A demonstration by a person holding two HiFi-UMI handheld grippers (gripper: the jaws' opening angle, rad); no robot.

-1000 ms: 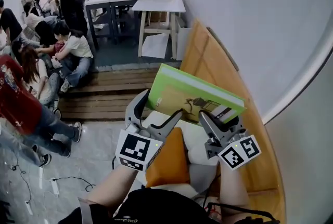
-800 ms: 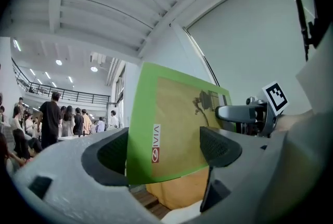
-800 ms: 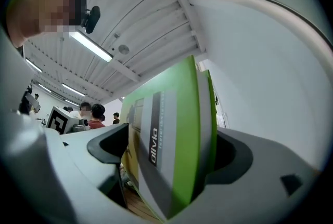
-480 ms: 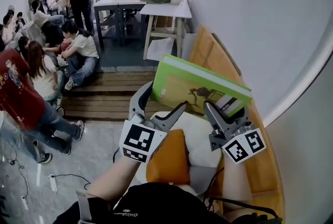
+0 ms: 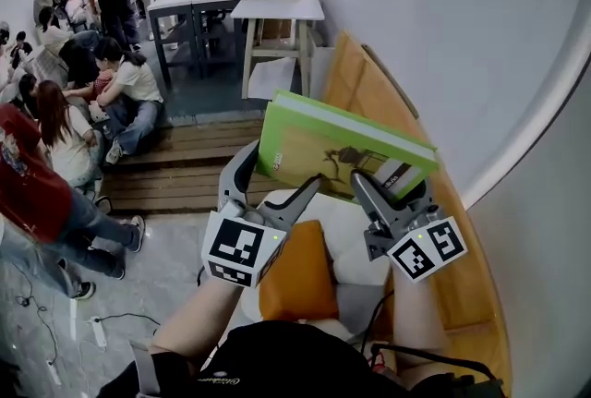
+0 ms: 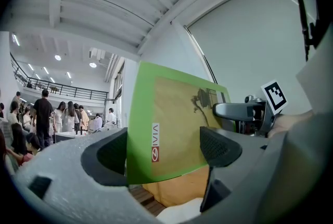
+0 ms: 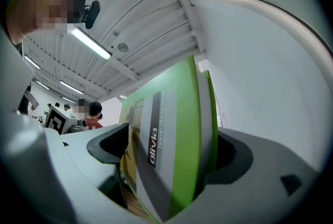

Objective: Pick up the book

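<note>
1. The book (image 5: 323,151) is closed, with a bright green cover, a tan picture, a grey title band and white page edges.
2. It hangs tilted in the air, one end clamped in the right hand-held gripper (image 5: 388,188).
3. Its other corner sits between the left hand-held gripper's (image 5: 268,188) spread jaws.

A person wears a black top (image 5: 277,364) with small pale lettering near the collar; the forearms are bare. Ahead of the top, the left gripper (image 5: 280,173) and right gripper (image 5: 383,179) are grey plastic with dark, textured pads. Each carries a white cube printed with black square markers: the left cube (image 5: 242,248) and the right cube (image 5: 427,248), which shows a small green light. A thin black cable (image 5: 374,327) runs just ahead of the top.
</note>
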